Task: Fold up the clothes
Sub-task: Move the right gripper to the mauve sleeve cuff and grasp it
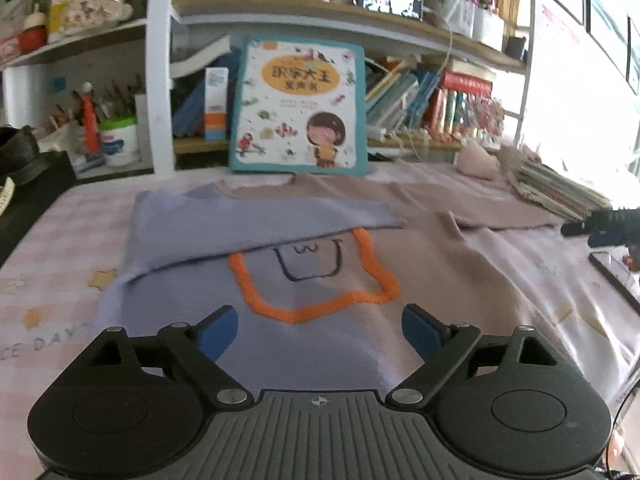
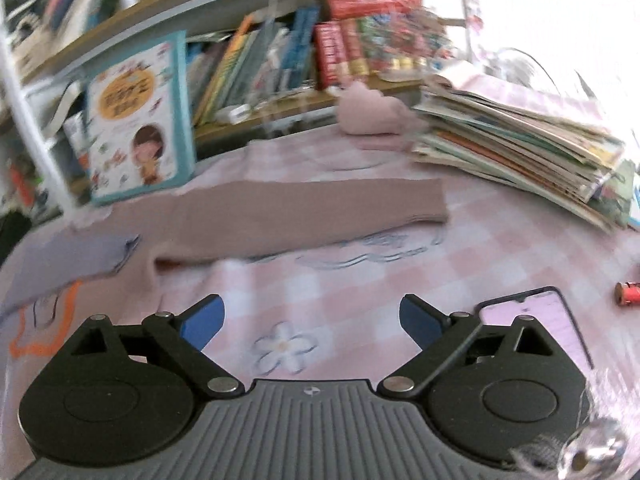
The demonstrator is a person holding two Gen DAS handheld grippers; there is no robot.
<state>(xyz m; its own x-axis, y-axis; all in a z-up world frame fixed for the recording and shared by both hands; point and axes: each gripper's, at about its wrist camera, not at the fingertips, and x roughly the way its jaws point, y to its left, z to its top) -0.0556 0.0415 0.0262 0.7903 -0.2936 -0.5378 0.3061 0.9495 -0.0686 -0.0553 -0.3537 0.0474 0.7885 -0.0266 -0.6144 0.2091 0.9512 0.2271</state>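
Observation:
A sweater [image 1: 420, 264], lilac on its left half and beige on its right, lies flat on the pink checked cloth. Its front has an orange outline [image 1: 320, 308] with a small drawn face. The lilac sleeve [image 1: 256, 220] is folded across the chest. The beige sleeve [image 2: 304, 212] lies stretched out to the right. My left gripper [image 1: 320, 332] is open and empty, just above the sweater's lower front. My right gripper [image 2: 312, 322] is open and empty over the bare cloth, right of the sweater; it also shows at the right edge of the left wrist view [image 1: 600, 224].
A picture book [image 1: 300, 108] leans against the shelf behind the sweater. A stack of books [image 2: 520, 148] and a pink soft toy [image 2: 372, 114] sit at the back right. A phone [image 2: 532, 328] and a small red item [image 2: 628, 294] lie on the cloth right of my right gripper.

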